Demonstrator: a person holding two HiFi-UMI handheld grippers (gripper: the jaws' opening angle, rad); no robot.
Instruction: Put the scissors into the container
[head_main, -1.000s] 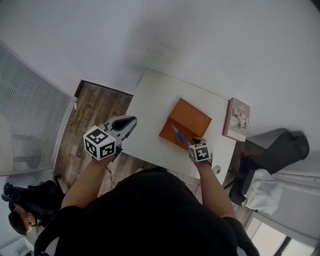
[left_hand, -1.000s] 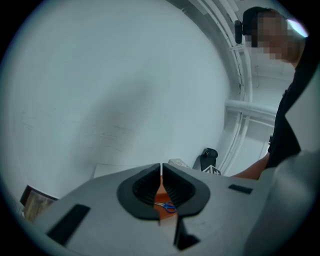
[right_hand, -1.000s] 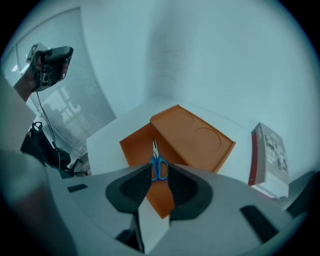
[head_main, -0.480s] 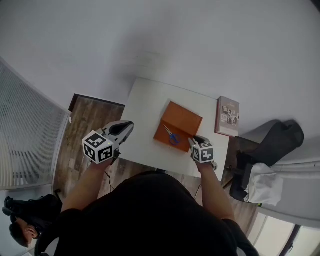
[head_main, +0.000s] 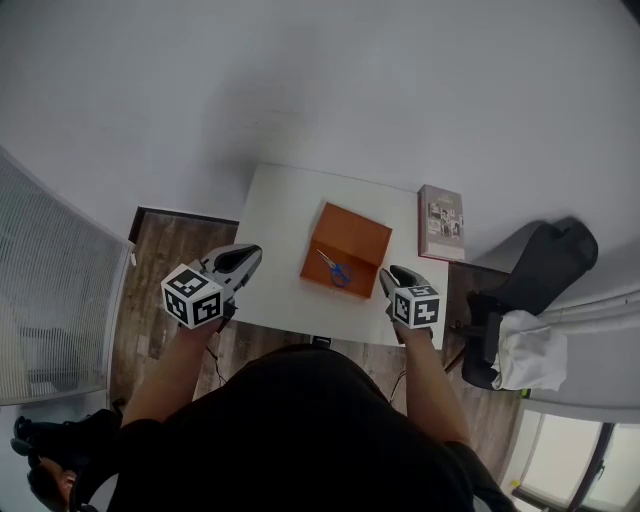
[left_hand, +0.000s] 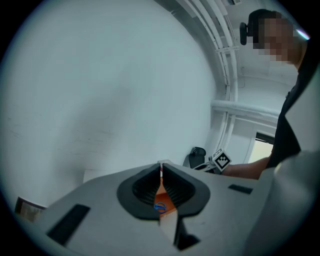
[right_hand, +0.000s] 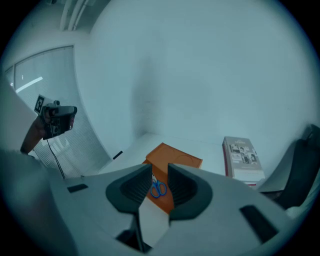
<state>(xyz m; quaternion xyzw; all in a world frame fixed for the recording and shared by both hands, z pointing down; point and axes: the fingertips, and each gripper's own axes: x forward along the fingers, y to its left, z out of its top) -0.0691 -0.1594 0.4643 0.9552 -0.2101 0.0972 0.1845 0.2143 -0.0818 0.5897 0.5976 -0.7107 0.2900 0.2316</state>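
Scissors (head_main: 335, 270) already lie in the orange container (head_main: 358, 234); task looks done. My left gripper (head_main: 247, 257) is pressed together, empty; my right gripper (head_main: 394, 277) is spread, empty. Next: nothing but a check.

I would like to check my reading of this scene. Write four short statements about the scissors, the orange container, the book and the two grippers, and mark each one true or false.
1. The scissors have blue handles. True.
2. The right gripper holds the scissors. False: its jaws are apart with nothing between them, and the scissors lie on the orange container.
3. A book lies on the white table, to the right of the container. True.
4. The left gripper has its jaws wide apart. False: they are closed together and hold nothing.
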